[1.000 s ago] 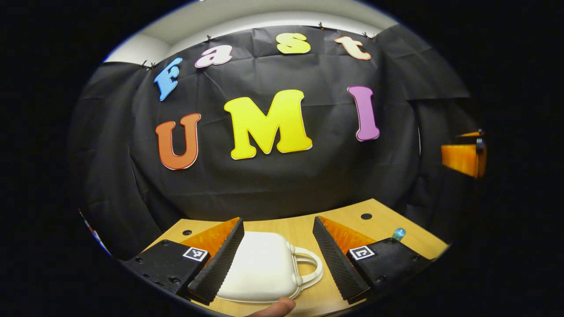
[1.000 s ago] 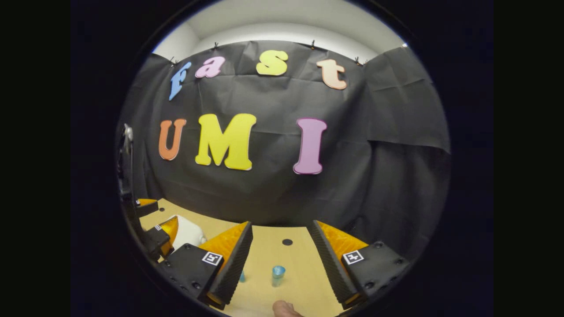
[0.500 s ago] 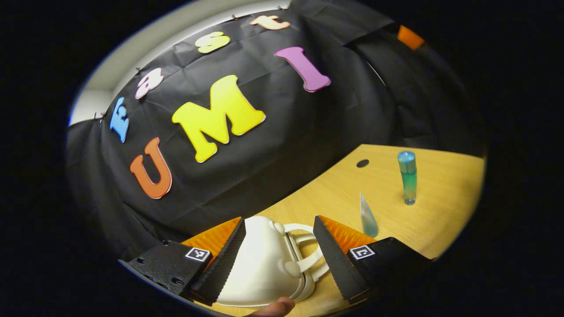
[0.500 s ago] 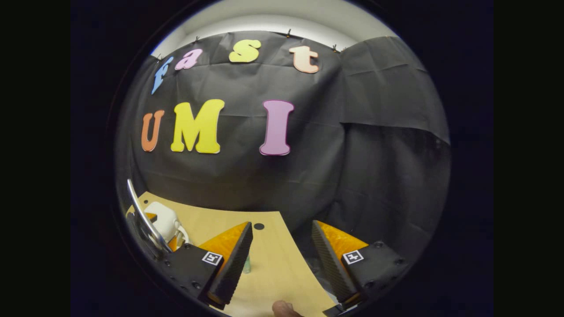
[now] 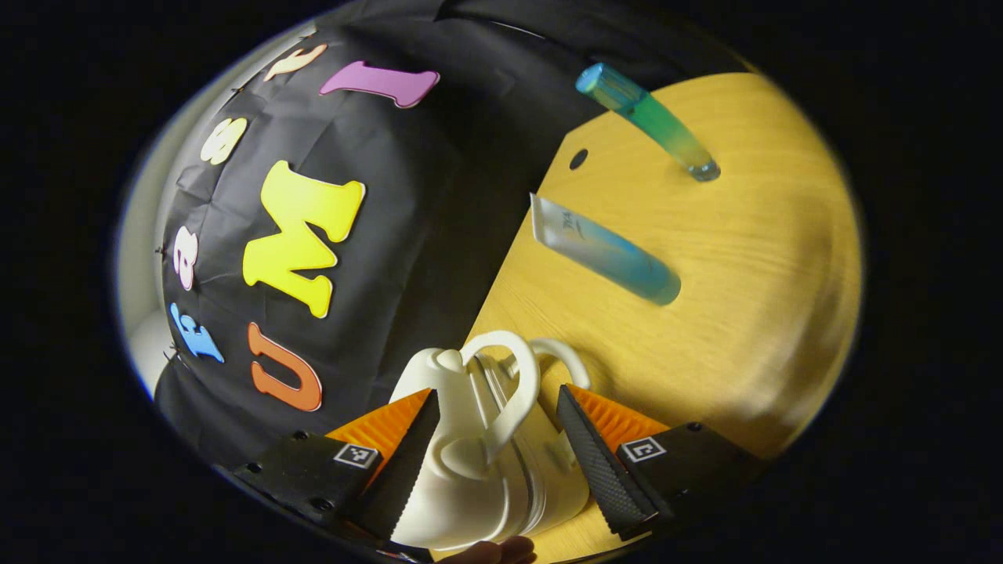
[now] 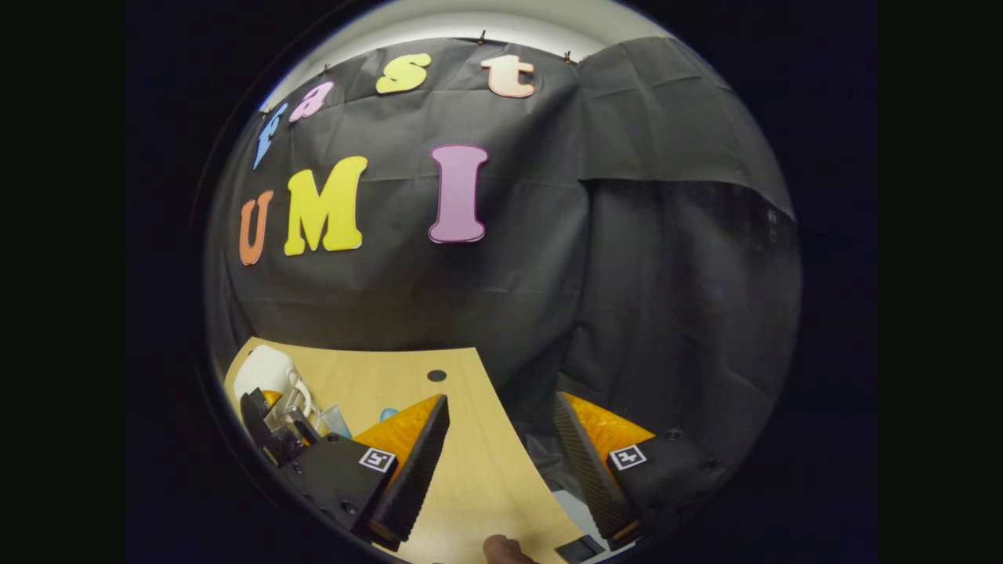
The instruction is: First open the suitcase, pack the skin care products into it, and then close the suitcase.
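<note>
A small white suitcase (image 5: pixel 470 470) with two loop handles (image 5: pixel 513 376) stands closed on the wooden table (image 5: pixel 744 258). My left gripper (image 5: pixel 495 395) is rolled to one side and open, its fingers straddling the case near the handles. A blue-green squeeze tube (image 5: pixel 603 251) and a teal-green bottle (image 5: pixel 650 121) stand farther along the table. My right gripper (image 6: pixel 497 407) hangs open over the table's right edge with nothing between its fingers. To its left I see the suitcase (image 6: pixel 262 368), the left gripper (image 6: pixel 274 431), the tube (image 6: pixel 335 421) and the bottle's cap (image 6: pixel 388 413).
The black cloth wall runs close behind the table. A round hole (image 5: pixel 578 159) is cut in the tabletop near the back edge, also seen as a hole (image 6: pixel 436 376) from the right. A thumb tip (image 6: pixel 501 548) shows at the bottom.
The left gripper has rolled sideways and closed in on the suitcase, which now sits deeper between its fingers. The right gripper has swung right, toward the table's edge.
</note>
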`<state>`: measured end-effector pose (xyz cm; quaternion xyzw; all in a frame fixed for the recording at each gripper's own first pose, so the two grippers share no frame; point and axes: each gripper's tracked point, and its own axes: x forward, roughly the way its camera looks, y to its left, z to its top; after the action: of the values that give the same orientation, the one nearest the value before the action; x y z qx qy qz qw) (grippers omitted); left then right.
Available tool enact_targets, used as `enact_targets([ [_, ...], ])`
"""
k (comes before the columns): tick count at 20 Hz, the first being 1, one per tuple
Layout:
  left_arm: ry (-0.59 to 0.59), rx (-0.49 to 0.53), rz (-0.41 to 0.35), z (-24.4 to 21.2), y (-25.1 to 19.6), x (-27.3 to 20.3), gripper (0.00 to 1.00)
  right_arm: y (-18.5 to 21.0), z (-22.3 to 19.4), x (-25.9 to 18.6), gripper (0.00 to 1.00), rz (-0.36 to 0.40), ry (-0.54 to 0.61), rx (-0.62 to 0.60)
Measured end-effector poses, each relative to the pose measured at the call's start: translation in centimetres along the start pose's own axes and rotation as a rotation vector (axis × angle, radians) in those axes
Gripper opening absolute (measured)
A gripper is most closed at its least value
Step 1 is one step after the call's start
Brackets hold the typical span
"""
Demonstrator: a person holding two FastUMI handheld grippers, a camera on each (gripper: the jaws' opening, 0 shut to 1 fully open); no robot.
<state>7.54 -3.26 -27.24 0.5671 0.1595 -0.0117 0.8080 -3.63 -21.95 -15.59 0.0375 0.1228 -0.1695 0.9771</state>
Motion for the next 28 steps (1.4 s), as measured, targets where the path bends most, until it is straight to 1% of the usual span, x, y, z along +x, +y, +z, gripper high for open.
enact_targets([
  [2, 0.005, 0.075, 0.045, 0.4, 0.4, 1.2, 0.93, -0.2, 0.3, -0.1, 0.8, 0.002, -0.012, -0.011],
  [3, 0.009, 0.118, 0.067, 0.4, 0.8, 1.7, 0.81, 0.0, 0.5, -0.2, 0.8, 0.01, -0.021, -0.013],
  [5, 0.032, 0.184, 0.076, 0.3, 0.7, 2.3, 0.63, 0.5, 1.0, -0.4, 0.8, 0.026, -0.024, -0.003],
  [6, 0.036, 0.195, 0.07, 0.0, 0.3, 2.3, 0.58, 0.7, 1.1, -0.4, 0.8, 0.032, -0.02, 0.005],
  [7, 0.046, 0.199, 0.053, 0.0, -0.2, 2.4, 0.47, 1.0, 1.3, -0.3, 0.8, 0.042, -0.021, 0.01],
  [8, 0.058, 0.208, 0.04, -0.4, -0.4, 2.5, 0.42, 1.2, 1.7, -0.6, 0.8, 0.048, -0.029, 0.008],
  [9, 0.06, 0.217, 0.032, -0.4, -0.4, 2.5, 0.31, 1.4, 2.1, -0.7, 0.8, 0.053, -0.039, 0.002],
  [10, 0.063, 0.238, 0.044, -0.3, -0.1, 2.4, 0.25, 1.5, 2.4, -0.9, 0.8, 0.058, -0.044, -0.007],
  [11, 0.058, 0.244, 0.05, 0.0, 0.2, 2.1, 0.16, 1.7, 2.4, -1.1, 0.8, 0.062, -0.049, -0.018],
  [13, 0.054, 0.217, 0.036, -0.2, 0.1, 2.1, 0.08, 2.0, 2.4, -1.5, 0.8, 0.064, -0.051, -0.036],
  [15, 0.049, 0.2, 0.034, 0.0, 0.9, 1.6, 0.06, 2.7, 2.5, -1.9, 0.8, 0.072, -0.053, -0.043],
  [17, 0.05, 0.154, 0.027, -0.1, 2.1, 1.1, 0.06, 3.2, 2.9, -2.3, 0.8, 0.077, -0.06, -0.05],
  [23, 0.046, -0.079, 0.021, -0.5, 8.3, -0.7, 0.04, 5.7, 4.4, -2.8, 0.8, 0.095, -0.081, -0.049],
  [28, 0.055, -0.251, 0.052, -3.4, 15.0, -1.7, 0.04, 9.1, 5.1, -2.9, 0.8, 0.119, -0.086, -0.055],
])
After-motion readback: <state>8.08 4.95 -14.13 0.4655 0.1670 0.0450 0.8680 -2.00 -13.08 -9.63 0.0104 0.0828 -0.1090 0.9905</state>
